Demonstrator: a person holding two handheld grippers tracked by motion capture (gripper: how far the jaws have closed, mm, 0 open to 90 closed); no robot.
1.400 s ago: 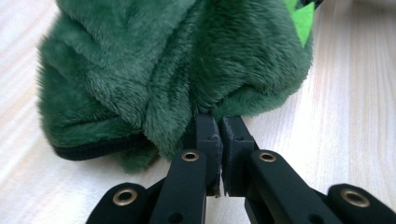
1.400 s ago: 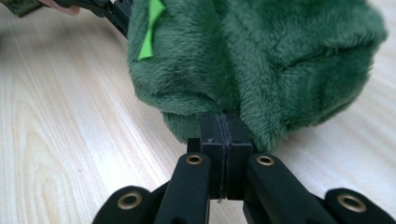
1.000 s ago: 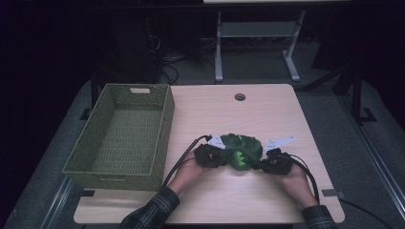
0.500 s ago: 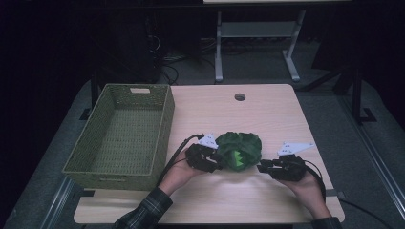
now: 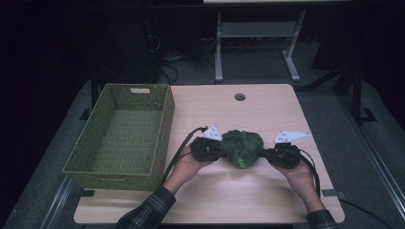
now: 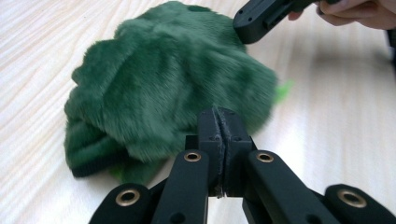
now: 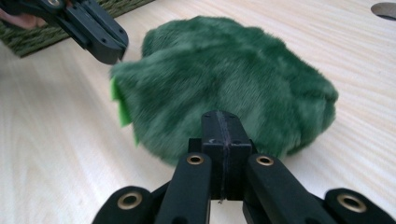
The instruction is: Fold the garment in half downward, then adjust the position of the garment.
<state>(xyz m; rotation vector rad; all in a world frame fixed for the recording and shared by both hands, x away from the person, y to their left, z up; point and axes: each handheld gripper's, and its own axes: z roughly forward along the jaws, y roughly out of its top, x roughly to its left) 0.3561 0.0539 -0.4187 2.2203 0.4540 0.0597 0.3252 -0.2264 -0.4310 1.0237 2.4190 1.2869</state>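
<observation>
Left tongs (image 6: pixel 219 140): jaws pressed together, pads meeting at the near edge of the green plush toy (image 6: pixel 168 88); a pinch of fur may be caught between them, cannot tell for sure. The jaws have just been closing. Right tongs (image 7: pixel 223 140): jaws likewise together at the opposite edge of the toy (image 7: pixel 233 79), also just closed, hold on the fur equally unclear.

High view: toy (image 5: pixel 242 147) sits on the desk (image 5: pixel 267 109), between the left tongs (image 5: pixel 220 151) and right tongs (image 5: pixel 263 153), one at each side. Woven basket (image 5: pixel 119 133) stands to the left of the toy, near but apart, nothing in it.

Judgement: the step in hand looks like a two-sided lift of the toy toward the basket. To do it well:
- raise both hands together and level, so the soft body does not sag or slip from a thin pinch;
- check that the fur stays caught before clearing the basket wall;
- carry high enough over the rim, release only above the basket floor.
</observation>
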